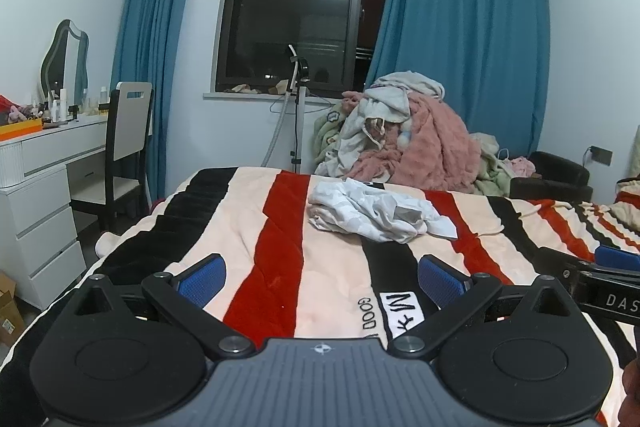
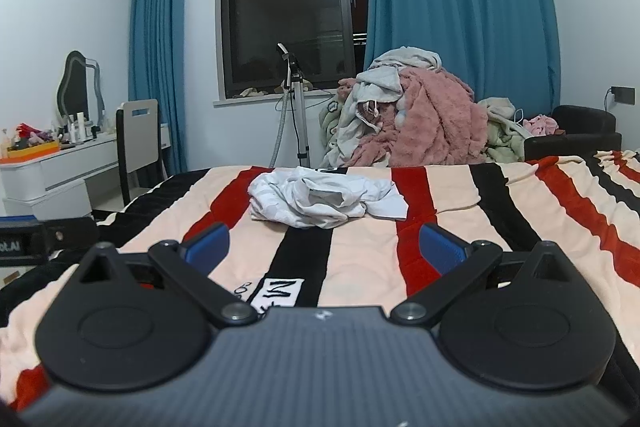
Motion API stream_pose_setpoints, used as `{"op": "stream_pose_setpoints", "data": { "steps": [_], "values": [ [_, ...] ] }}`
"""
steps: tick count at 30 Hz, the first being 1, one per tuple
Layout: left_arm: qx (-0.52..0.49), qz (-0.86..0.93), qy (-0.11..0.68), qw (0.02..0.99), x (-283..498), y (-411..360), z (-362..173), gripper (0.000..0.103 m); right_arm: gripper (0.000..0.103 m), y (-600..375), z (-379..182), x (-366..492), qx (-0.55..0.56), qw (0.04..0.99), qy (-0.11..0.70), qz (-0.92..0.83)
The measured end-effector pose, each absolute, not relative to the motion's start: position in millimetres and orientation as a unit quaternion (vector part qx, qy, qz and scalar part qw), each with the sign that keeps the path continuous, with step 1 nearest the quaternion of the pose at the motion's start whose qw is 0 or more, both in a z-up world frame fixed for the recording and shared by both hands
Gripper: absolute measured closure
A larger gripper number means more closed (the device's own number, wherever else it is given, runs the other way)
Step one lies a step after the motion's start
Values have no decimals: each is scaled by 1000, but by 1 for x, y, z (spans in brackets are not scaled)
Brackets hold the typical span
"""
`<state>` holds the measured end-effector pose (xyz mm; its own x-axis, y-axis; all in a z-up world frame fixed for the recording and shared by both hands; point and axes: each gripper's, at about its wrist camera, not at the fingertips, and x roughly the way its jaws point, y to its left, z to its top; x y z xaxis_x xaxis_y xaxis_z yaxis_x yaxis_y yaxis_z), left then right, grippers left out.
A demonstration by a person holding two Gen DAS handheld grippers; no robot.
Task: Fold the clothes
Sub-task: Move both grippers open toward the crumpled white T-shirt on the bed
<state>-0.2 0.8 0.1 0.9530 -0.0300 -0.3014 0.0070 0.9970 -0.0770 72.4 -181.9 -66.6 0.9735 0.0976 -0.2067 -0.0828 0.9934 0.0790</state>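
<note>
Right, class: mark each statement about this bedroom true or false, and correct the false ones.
1. The white garment lies crumpled on the striped blanket. True.
2. The left tool is clamped on the garment. False: its jaws are open and hold nothing, short of the garment.
3. The right tool is open. True.
4. The curtains are yellow. False: they are blue.
5. A pile of clothes sits beyond the far edge of the bed. True.
6. The chair stands on the bed. False: it stands on the floor by the white desk.
</note>
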Motion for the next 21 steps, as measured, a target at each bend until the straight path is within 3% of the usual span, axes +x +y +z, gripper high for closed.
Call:
{"op": "stream_pose_setpoints", "data": {
  "steps": [21],
  "values": [
    [-42, -1, 166, 985, 25, -8, -28, 1, 0, -191, -65, 74, 62, 991, 112, 28]
  ]
}}
